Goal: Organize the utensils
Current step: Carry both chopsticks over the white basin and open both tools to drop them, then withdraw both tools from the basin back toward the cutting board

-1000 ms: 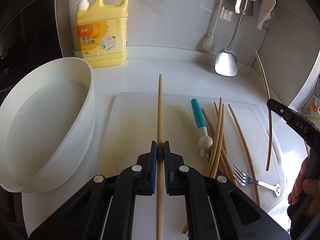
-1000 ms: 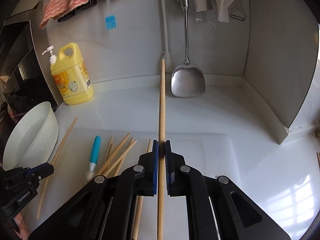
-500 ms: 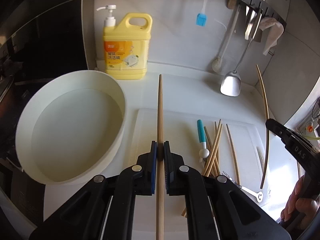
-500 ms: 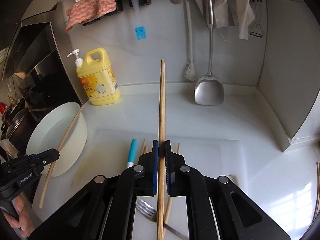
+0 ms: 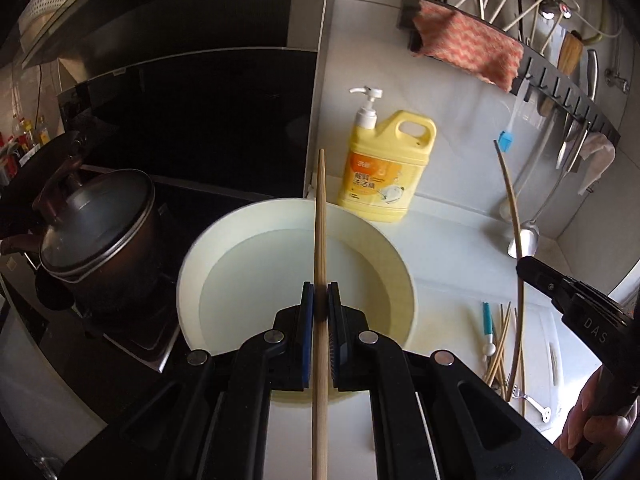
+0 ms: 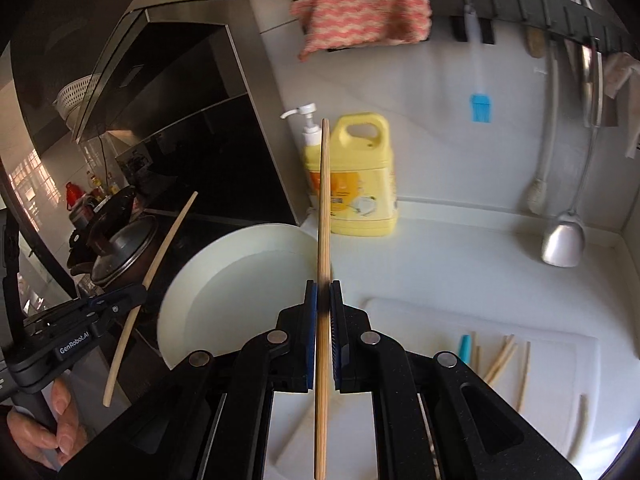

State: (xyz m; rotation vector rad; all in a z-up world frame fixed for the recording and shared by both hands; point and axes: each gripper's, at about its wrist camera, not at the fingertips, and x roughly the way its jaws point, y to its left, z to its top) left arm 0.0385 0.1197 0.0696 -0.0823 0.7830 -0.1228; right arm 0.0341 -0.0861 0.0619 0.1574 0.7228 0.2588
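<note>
- The white bench carries a white cutting board at the right and a wide white basin at the left, beside a dark lidded pot on the stove.
- A yellow detergent jug stands against the wall behind the basin.
- The left tongs are pressed together on one chopstick, held lengthwise above the basin.
- The right tongs pinch another chopstick the same way, over the basin's right rim.
- Loose chopsticks, a blue-handled tool and a small fork lie on the cutting board.
- A metal spatula and a blue brush hang on the wall.
</note>
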